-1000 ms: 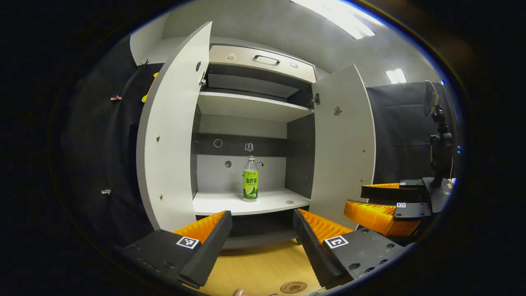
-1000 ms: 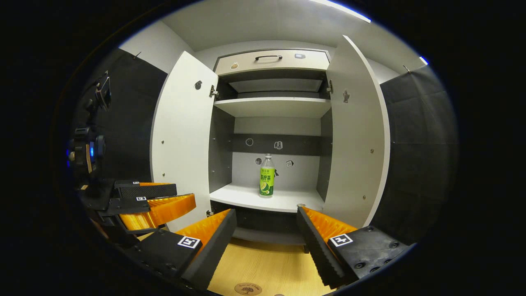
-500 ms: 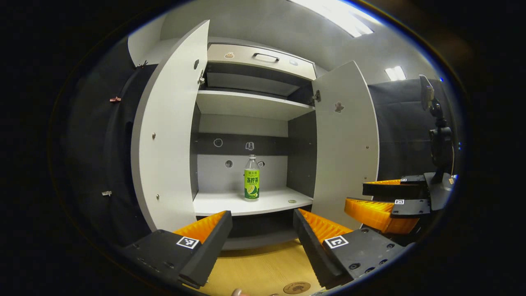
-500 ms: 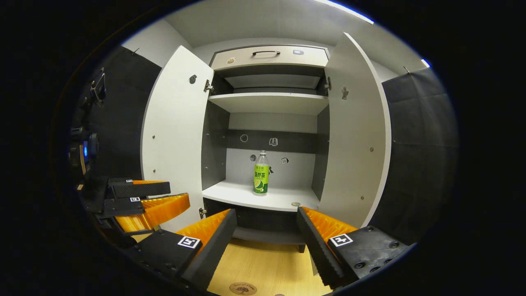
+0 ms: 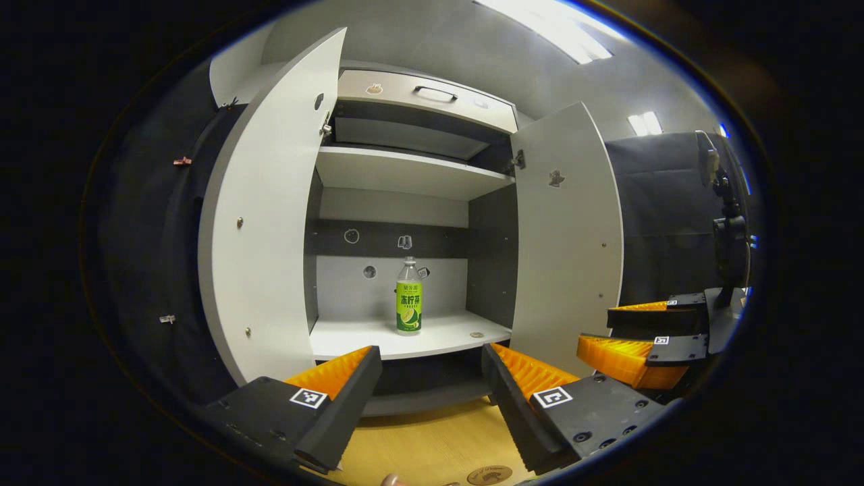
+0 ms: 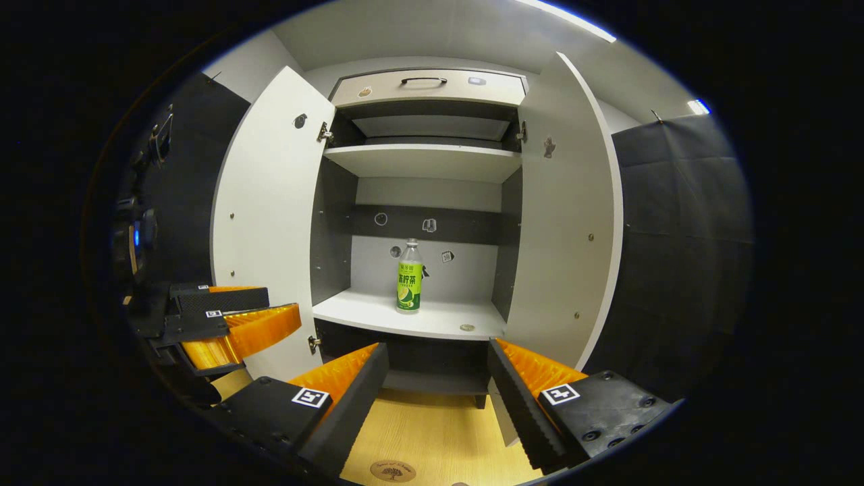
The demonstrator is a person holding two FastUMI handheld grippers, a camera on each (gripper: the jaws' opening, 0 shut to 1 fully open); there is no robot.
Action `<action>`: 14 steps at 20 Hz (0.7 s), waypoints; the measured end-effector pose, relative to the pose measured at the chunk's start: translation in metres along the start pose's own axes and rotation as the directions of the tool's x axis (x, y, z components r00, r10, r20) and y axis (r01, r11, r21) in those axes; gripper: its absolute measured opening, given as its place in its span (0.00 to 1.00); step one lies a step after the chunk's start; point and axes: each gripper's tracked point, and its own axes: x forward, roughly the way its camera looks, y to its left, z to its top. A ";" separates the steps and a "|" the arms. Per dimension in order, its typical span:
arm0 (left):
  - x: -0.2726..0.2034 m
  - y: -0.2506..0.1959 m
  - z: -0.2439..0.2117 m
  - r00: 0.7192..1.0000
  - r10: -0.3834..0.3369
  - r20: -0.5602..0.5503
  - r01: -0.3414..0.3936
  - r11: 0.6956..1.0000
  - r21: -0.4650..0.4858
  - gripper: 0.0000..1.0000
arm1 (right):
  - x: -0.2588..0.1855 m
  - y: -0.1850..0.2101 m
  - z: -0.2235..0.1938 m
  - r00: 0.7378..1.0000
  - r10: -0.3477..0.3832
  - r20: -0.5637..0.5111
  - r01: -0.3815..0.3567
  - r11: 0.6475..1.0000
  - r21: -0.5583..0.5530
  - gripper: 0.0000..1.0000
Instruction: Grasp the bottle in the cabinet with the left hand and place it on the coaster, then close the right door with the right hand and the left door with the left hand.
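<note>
A clear bottle with a green label stands upright on the lower shelf of the open white cabinet. My left gripper is open in front of the cabinet, well short of the bottle, with nothing between its fingers. My right gripper is open too, and it shows at the right of the left gripper view. The left door and right door both stand wide open. A round brown coaster lies on the wooden table below the grippers.
The cabinet has an upper shelf and a drawer with a dark handle on top. A small round disc lies on the lower shelf right of the bottle. A camera stand rises at the far right. The wooden tabletop runs up to the cabinet's base.
Both grippers have moved a little closer to the cabinet, and the cabinet sits further left in the right gripper view. Both stay open. The bottle and doors have not moved.
</note>
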 end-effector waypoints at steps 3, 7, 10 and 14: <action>0.013 0.000 0.004 1.000 0.006 0.010 -0.006 1.000 0.013 0.95 | -0.003 -0.003 0.003 1.000 -0.003 0.004 0.003 1.000 -0.004 0.98; 0.039 0.000 0.011 0.999 0.009 0.033 -0.009 1.000 0.025 0.95 | 0.009 -0.010 0.005 1.000 0.012 0.009 -0.012 1.000 -0.007 0.98; 0.069 0.002 0.016 0.999 0.014 0.048 -0.015 1.000 0.013 0.95 | 0.024 -0.019 0.008 0.999 0.028 0.017 -0.028 1.000 -0.006 0.98; 0.117 0.006 0.023 0.996 0.037 0.081 -0.043 0.997 0.067 0.95 | 0.048 -0.025 0.010 0.997 0.069 0.026 -0.069 0.998 0.004 0.98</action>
